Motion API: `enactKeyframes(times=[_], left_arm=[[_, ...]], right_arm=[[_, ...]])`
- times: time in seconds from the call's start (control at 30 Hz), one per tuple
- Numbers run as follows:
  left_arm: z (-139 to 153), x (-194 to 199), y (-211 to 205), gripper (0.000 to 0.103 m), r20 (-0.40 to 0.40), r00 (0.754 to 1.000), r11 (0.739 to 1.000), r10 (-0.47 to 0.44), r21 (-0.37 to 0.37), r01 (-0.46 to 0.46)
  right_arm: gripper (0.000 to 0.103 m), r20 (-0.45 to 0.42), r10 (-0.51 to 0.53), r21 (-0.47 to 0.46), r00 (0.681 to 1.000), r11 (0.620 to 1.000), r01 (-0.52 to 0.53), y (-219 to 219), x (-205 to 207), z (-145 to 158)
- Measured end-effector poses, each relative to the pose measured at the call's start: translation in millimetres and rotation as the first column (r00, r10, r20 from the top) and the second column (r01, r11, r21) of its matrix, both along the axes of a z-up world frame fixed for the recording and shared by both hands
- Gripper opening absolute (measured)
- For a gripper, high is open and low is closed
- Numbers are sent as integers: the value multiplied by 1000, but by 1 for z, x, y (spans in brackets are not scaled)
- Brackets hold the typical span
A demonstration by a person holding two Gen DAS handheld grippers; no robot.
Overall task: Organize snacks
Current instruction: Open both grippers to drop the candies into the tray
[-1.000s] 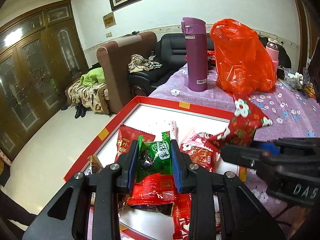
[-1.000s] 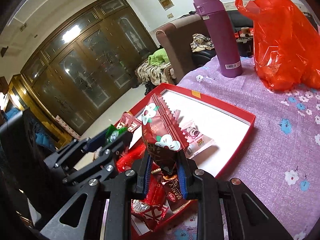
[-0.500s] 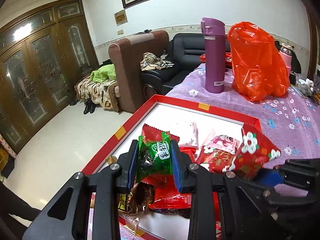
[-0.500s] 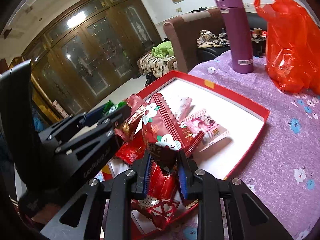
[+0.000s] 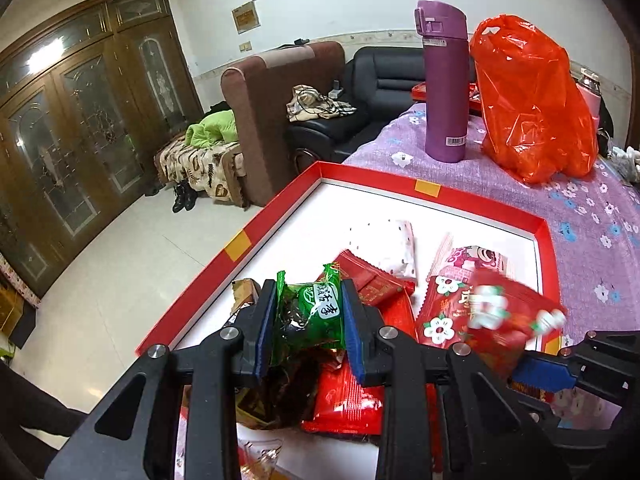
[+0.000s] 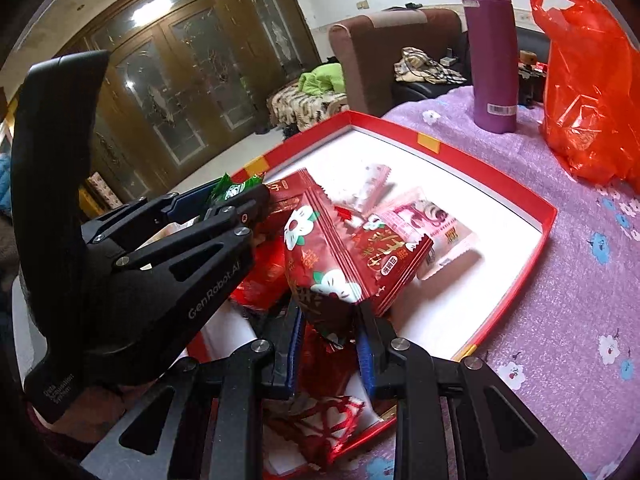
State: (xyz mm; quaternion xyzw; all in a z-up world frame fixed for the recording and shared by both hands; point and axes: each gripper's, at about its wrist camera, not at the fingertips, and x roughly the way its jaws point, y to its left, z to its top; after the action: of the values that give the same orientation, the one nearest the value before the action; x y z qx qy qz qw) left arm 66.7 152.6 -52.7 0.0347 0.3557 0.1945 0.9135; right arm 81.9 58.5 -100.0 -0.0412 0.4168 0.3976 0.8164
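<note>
A red-rimmed white tray (image 5: 436,196) on the purple flowered tablecloth holds a pile of snack packets at its near end (image 5: 372,288). My left gripper (image 5: 308,320) is shut on a green snack packet (image 5: 310,312), held just above the pile. My right gripper (image 6: 330,340) is shut on a red packet with white flowers (image 6: 320,256), held over the tray's near right part. That red packet shows blurred in the left wrist view (image 5: 504,312). The left gripper (image 6: 224,200) sits to the left of the right one. A pink packet (image 6: 424,220) lies flat in the tray.
A tall purple flask (image 5: 444,80) and an orange plastic bag (image 5: 528,100) stand on the table beyond the tray. A brown armchair (image 5: 280,112) and black sofa (image 5: 384,84) are behind the table. The tray's left side reaches the table edge, with floor below.
Both grippers have drawn back toward the tray's near end and lowered over the pile, each still holding its packet. The red flowered packet has moved from beside the tray to over it.
</note>
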Motion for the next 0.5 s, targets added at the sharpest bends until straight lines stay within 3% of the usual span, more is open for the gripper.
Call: enactKeyframes(times=[0.37,0.5], left_arm=[[-7,31,3,29,-43,999,1000,-15,-20,14],[-11,42,3,30,-57,998,1000,-14,-10,13]], right_arm=[[25,-82,-104,15,991,994,106,-16,34,-13],[25,-61,-124,14,990,992,125,-17,40,-13]])
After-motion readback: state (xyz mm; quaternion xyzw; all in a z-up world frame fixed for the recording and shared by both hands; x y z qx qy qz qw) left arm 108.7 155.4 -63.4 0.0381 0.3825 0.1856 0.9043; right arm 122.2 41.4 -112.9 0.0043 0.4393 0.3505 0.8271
